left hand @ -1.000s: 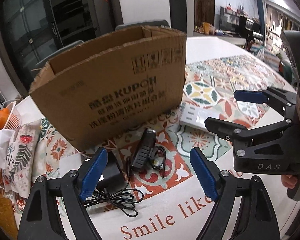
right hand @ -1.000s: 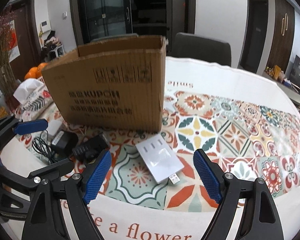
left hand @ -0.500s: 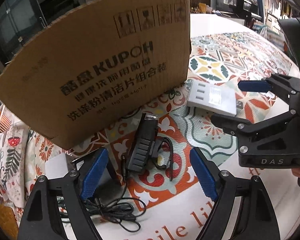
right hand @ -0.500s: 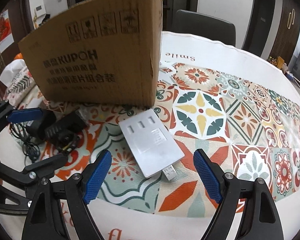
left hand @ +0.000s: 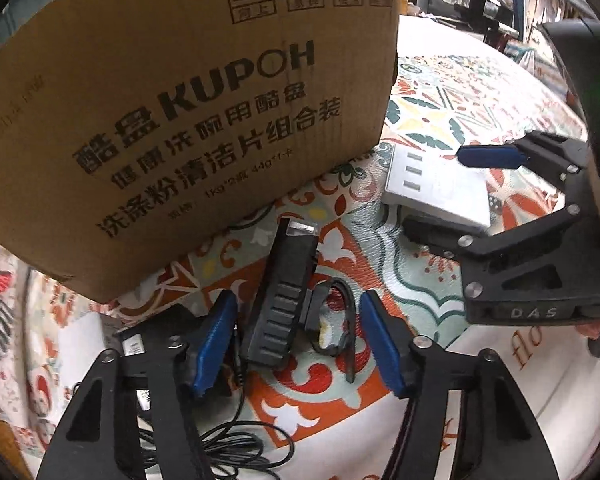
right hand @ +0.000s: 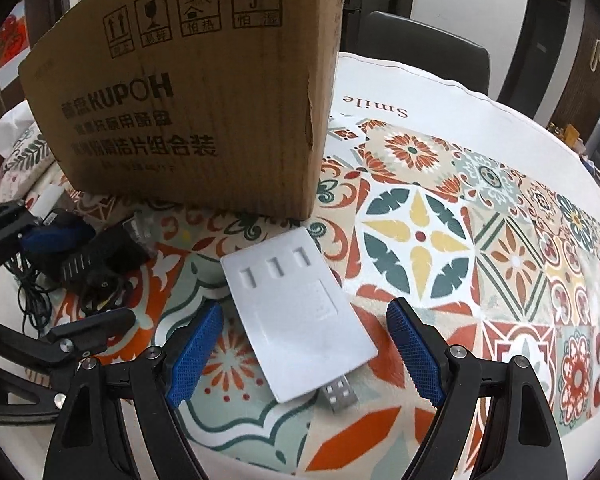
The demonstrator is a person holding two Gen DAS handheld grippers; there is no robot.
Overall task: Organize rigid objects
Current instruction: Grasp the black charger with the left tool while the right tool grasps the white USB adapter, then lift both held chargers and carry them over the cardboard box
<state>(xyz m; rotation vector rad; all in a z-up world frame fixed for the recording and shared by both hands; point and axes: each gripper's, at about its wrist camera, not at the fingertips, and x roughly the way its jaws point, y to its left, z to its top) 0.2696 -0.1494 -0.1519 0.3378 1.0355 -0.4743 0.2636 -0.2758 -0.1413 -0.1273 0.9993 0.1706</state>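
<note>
A black ribbed device with a strap (left hand: 284,300) lies on the patterned cloth in front of a brown cardboard box (left hand: 188,112). My left gripper (left hand: 296,340) is open, its blue pads on either side of the device without touching it. A flat white USB hub (right hand: 296,312) lies to the right of the box (right hand: 188,92). My right gripper (right hand: 304,352) is open around the near end of the hub, pads apart from it. The hub also shows in the left wrist view (left hand: 436,188), and the black device in the right wrist view (right hand: 104,260).
A black adapter (left hand: 148,336) with a tangled black cable (left hand: 240,444) lies left of the device. A floral tissue pouch (right hand: 24,152) sits left of the box. A dark chair (right hand: 424,56) stands behind the round table (right hand: 440,120).
Both grippers have moved forward and down. The left now straddles the black device and its jaws have narrowed; the right now straddles the white hub. The box looms closer.
</note>
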